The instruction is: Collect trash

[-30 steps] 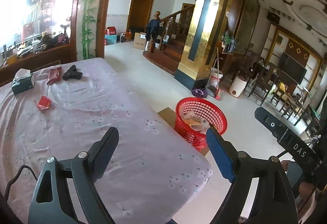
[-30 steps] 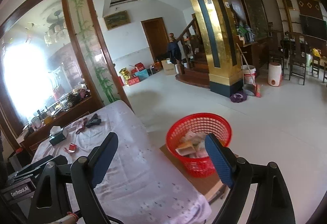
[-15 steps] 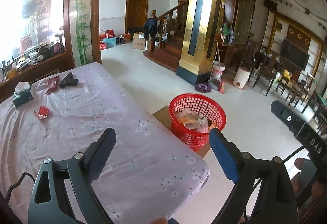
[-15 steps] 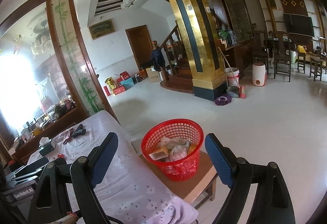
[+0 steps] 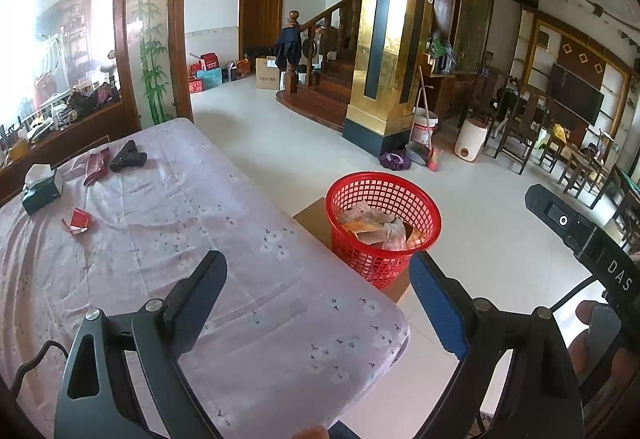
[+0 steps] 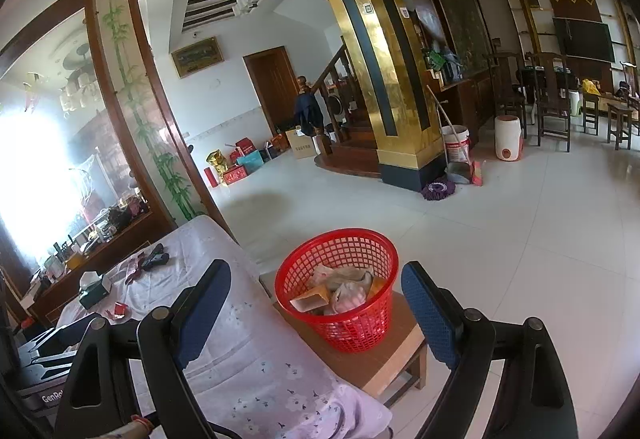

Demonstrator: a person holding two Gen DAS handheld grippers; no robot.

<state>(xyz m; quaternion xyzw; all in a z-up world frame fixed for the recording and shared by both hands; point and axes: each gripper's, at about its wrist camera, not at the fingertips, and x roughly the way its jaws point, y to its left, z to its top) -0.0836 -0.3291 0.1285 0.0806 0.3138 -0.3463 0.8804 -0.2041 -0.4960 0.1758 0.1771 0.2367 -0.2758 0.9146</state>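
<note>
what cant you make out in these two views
- Lower trash in the red basket: both views, buried under the top wrappers.
- Stool under the basket: left wrist view, mostly hidden by basket and table.
- Red wrapper on the table: too small to read.
- Shelf items behind the table: washed out by window glare.
- Hand: cut off by the edge.

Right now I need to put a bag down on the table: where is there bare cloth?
The near half of the tablecloth is bare, from the red wrapper to the edge beside the red basket. The far left corner is crowded: tissue box, dark red packet, black object.
</note>
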